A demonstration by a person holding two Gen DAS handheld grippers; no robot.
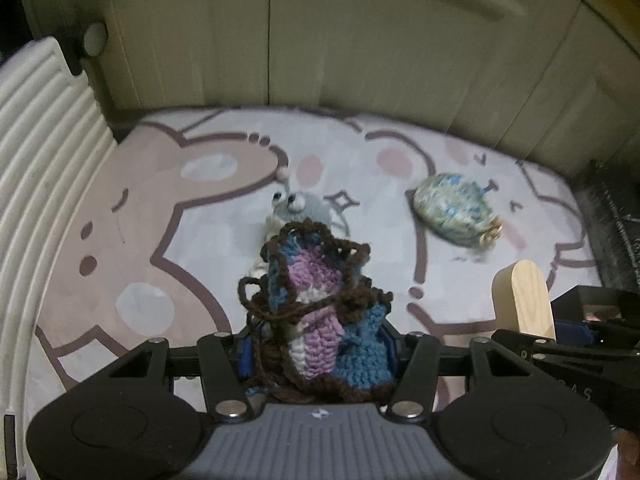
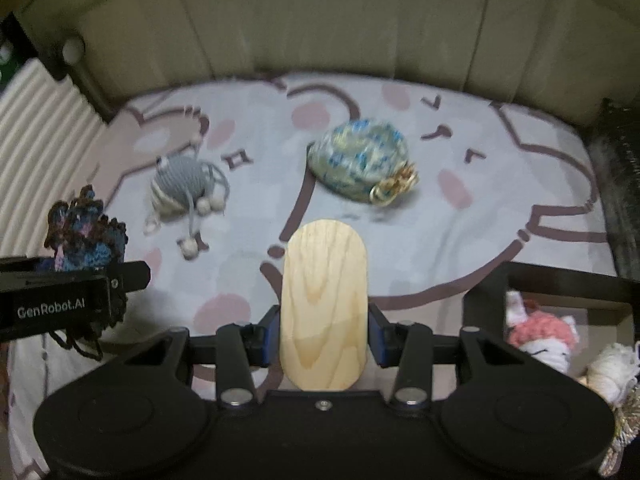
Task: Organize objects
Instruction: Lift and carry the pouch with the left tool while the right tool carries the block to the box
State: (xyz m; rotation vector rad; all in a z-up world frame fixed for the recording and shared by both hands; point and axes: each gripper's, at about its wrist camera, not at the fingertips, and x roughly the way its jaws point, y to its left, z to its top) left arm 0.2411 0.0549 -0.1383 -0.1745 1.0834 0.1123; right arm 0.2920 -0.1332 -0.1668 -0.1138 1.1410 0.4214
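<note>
My left gripper (image 1: 316, 344) is shut on a crocheted piece (image 1: 320, 320) in blue, purple, white and brown, held above the mat; it also shows at the left of the right wrist view (image 2: 80, 248). My right gripper (image 2: 324, 332) is shut on a rounded pale wooden block (image 2: 323, 304), also seen in the left wrist view (image 1: 524, 300). A grey crocheted snail toy (image 2: 184, 184) and a blue-gold drawstring pouch (image 2: 360, 164) lie on the mat ahead; the snail (image 1: 296, 204) is partly hidden behind the crochet.
A cartoon-printed mat (image 2: 500, 200) covers the surface. A black box (image 2: 560, 280) at the right holds soft toys (image 2: 540, 340). A white ribbed panel (image 1: 44, 152) stands at the left, beige cabinet doors (image 1: 320, 40) behind.
</note>
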